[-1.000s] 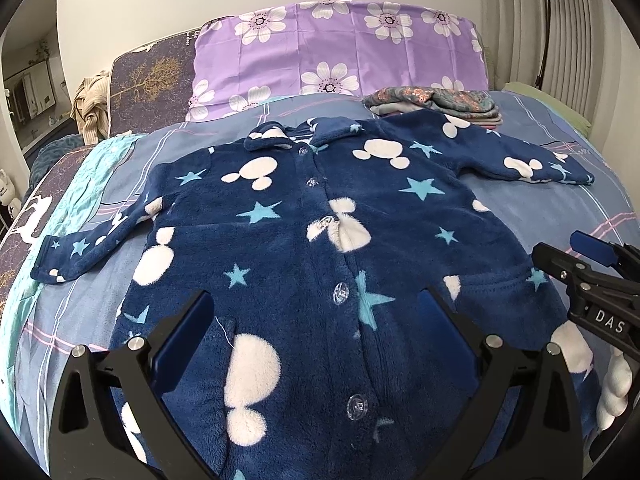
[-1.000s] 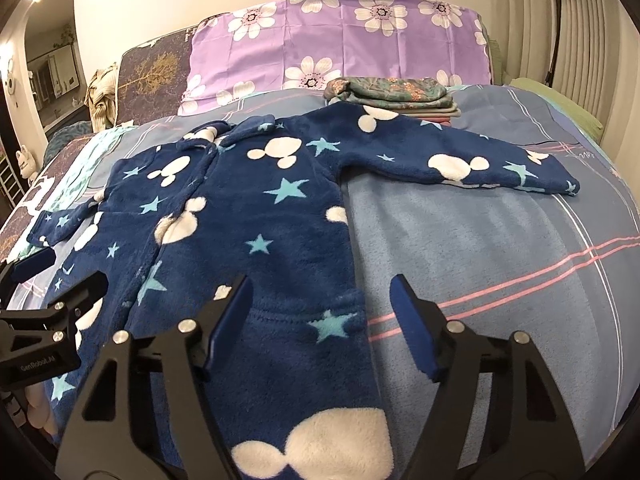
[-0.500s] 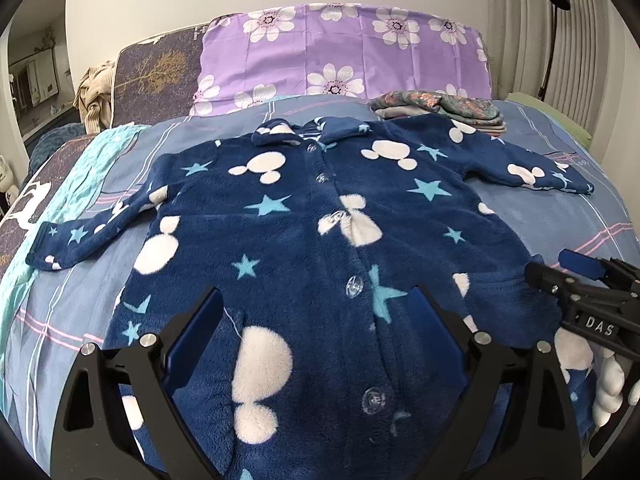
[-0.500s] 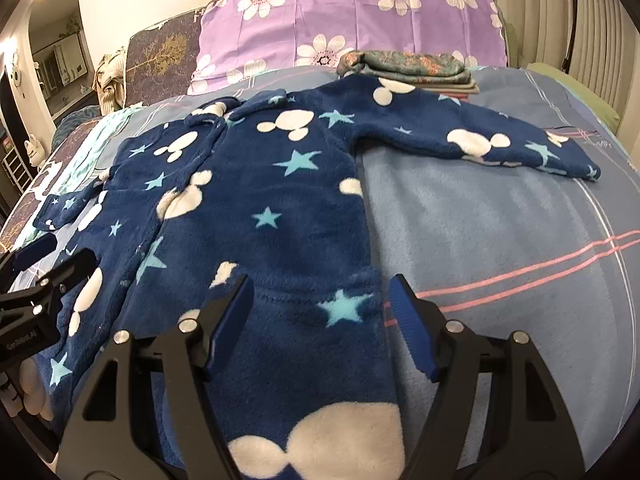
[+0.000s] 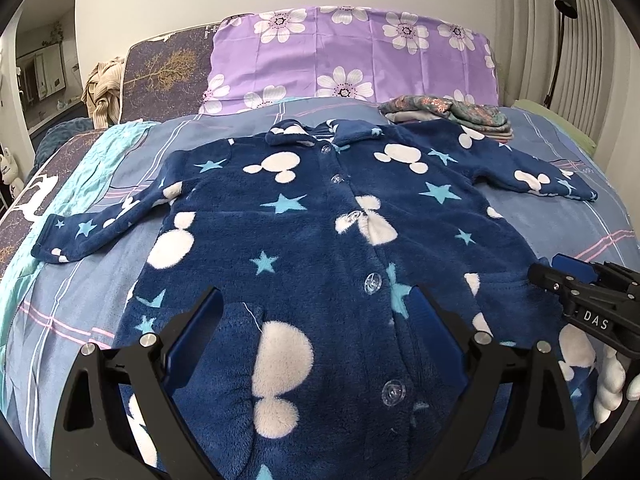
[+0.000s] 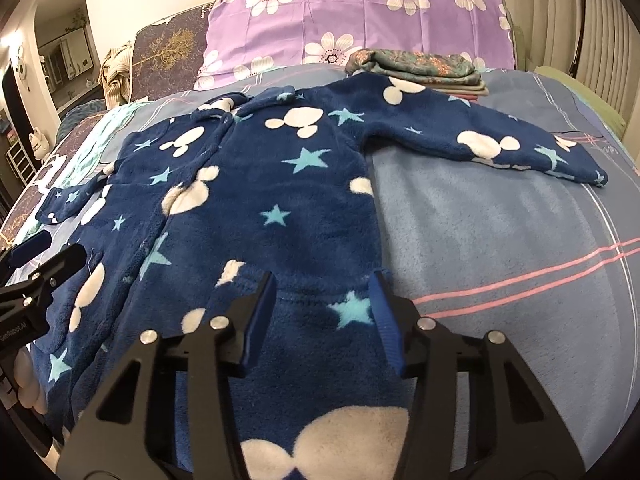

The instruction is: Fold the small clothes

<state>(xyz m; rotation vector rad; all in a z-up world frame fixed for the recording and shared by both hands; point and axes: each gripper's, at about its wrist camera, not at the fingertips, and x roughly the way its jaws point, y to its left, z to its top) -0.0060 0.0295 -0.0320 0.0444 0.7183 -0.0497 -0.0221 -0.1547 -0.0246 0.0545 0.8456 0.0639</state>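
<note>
A navy fleece buttoned top (image 5: 320,232) with white mouse heads and blue stars lies flat, front up, on the bed, both sleeves spread out. It also shows in the right wrist view (image 6: 260,200). My left gripper (image 5: 318,308) is open and empty over the top's lower hem, near the button line. My right gripper (image 6: 322,292) is partly open and empty over the top's lower right part, by its side edge. Each gripper shows at the edge of the other's view: the right one (image 5: 580,292), the left one (image 6: 36,264).
The bed has a blue-grey striped sheet (image 6: 500,240). A stack of folded patterned clothes (image 5: 448,114) sits behind the top's right shoulder. A purple flowered pillow (image 5: 352,52) stands at the headboard. A teal cloth (image 5: 92,160) lies along the left side.
Both grippers have moved forward and lower over the top's bottom part. The right gripper's jaws have narrowed. The top has not moved.
</note>
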